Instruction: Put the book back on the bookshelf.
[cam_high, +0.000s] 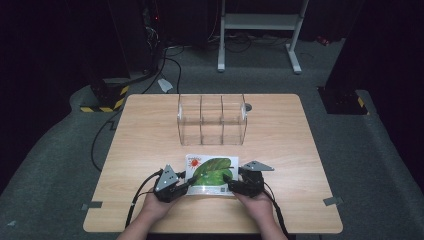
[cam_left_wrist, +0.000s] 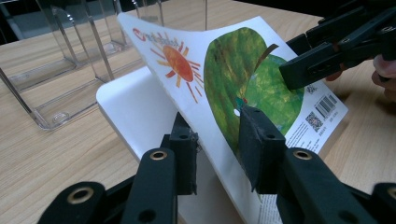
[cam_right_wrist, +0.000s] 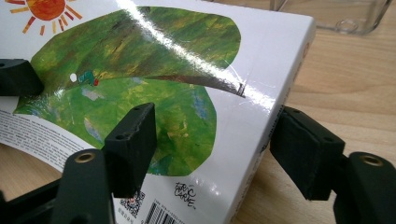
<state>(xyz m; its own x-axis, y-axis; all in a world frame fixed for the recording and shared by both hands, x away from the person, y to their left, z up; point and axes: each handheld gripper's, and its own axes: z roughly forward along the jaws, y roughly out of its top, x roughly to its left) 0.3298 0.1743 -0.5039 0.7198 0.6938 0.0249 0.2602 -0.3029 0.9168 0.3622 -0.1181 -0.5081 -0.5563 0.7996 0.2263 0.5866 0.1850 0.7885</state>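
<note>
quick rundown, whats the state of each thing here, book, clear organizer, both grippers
book: closed, back cover up, its left edge lifted off the table, right edge low
clear organizer: upright, all three compartments empty
left gripper: shut on the book's lifted edge, one jaw under, one on top
right gripper: jaws astride the book's spine edge, not yet pressing it
table: bears the book and the organizer

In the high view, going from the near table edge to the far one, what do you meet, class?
The two hands, left and right → the book, with the left gripper and right gripper at its sides → the clear organizer → the far table edge.
</note>
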